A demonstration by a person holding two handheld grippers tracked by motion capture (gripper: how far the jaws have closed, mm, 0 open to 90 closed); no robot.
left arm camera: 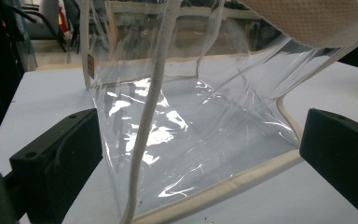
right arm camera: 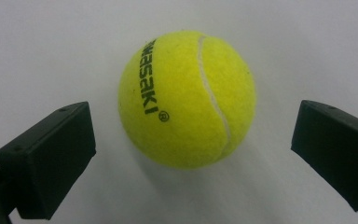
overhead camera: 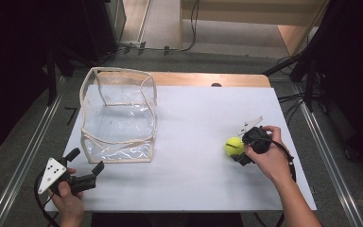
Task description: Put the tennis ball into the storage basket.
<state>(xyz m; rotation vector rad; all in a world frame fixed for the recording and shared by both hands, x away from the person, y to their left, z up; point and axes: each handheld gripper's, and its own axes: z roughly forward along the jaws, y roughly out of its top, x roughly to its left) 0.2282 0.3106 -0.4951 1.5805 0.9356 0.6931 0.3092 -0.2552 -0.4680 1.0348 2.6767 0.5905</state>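
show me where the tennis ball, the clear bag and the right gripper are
tennis ball (right arm camera: 186,98), right gripper view, on its yellow felt.
clear bag (overhead camera: 118,118), high view, on its see-through wall.
right gripper (right arm camera: 193,140), right gripper view, midway between its open jaws.

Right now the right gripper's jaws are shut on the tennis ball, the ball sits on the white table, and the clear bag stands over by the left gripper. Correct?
Not quite: the right gripper is open. In the right gripper view its jaws stand apart on either side of the tennis ball, with a gap on both sides. The rest holds: the ball sits on the white table, and the clear bag stands near the left gripper.
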